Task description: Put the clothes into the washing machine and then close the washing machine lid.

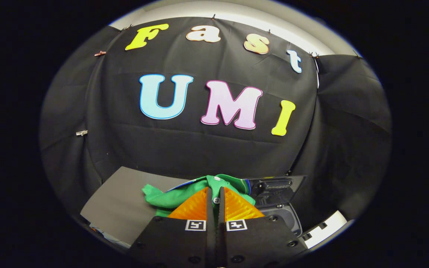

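Jaws clamped tight on the green shirt (184,195), cloth pinched between both fingers of the gripper (215,193). Black cloth wall behind. Grey tabletop (121,201) beneath the garment. Washing machine (283,214) just beyond the fingers, its dark lid (277,190) raised. Shirt bunches ahead of the fingertips.

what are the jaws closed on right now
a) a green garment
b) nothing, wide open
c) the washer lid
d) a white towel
a: the gripper has its jaws pressed together on the green garment, which bunches around and just ahead of them, beside the washing machine.
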Available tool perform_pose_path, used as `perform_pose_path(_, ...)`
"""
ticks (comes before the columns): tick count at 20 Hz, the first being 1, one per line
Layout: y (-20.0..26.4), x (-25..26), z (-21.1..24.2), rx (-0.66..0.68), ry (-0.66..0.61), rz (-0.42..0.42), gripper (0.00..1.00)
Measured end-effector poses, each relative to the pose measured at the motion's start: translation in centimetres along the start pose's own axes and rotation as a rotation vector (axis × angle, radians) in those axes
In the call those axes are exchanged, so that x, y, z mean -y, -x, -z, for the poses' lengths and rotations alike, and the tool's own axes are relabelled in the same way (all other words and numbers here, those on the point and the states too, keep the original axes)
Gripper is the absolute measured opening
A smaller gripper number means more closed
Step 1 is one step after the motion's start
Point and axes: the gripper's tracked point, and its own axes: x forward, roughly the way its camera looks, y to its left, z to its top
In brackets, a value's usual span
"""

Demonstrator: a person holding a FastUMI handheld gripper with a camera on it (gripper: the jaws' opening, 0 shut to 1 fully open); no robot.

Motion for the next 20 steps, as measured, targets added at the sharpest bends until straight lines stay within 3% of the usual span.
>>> perform_pose_path(9, -1.4, 14.1, 1.8, -0.014, -0.020, -0.026, 0.05)
perform_pose_path(20, -8.4, 22.8, 10.5, -0.151, -0.030, 0.057, 0.05)
